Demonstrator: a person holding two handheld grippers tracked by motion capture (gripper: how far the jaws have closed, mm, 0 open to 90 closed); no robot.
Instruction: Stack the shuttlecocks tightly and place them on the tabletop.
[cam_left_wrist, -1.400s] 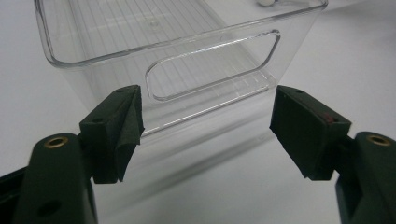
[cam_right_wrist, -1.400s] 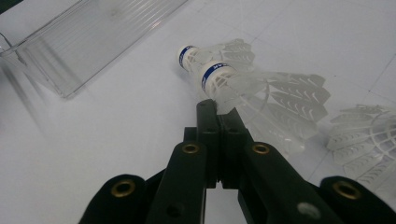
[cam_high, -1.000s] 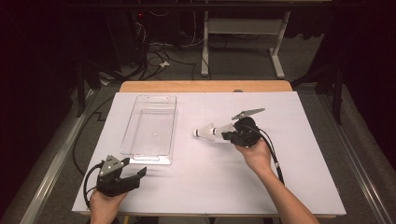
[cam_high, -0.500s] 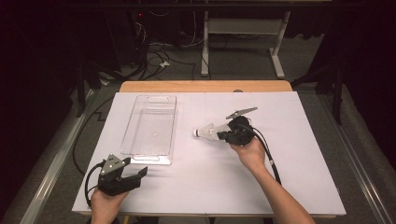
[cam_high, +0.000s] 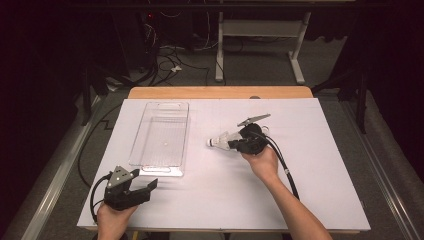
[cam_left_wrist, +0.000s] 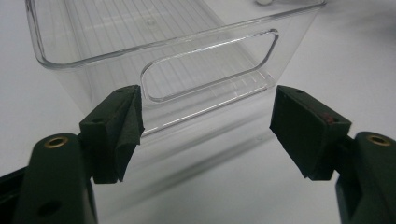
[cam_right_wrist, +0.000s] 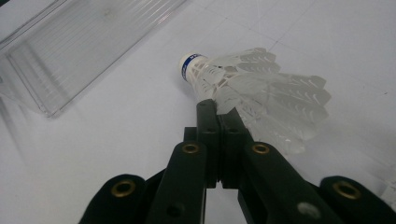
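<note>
One white feathered shuttlecock (cam_right_wrist: 252, 88) with blue-banded cork, just above white counter (cam_high: 320, 200) right of clear plastic bin (cam_high: 162, 135) | right gripper (cam_right_wrist: 217, 109) fingers clamped on feather skirt | left gripper (cam_left_wrist: 205, 121) fingers wide, empty | light, fragile; grip gently near cork.

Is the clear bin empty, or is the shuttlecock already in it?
Empty. The clear bin has a bare floor; the shuttlecock is outside it, pinched in the right gripper.
</note>
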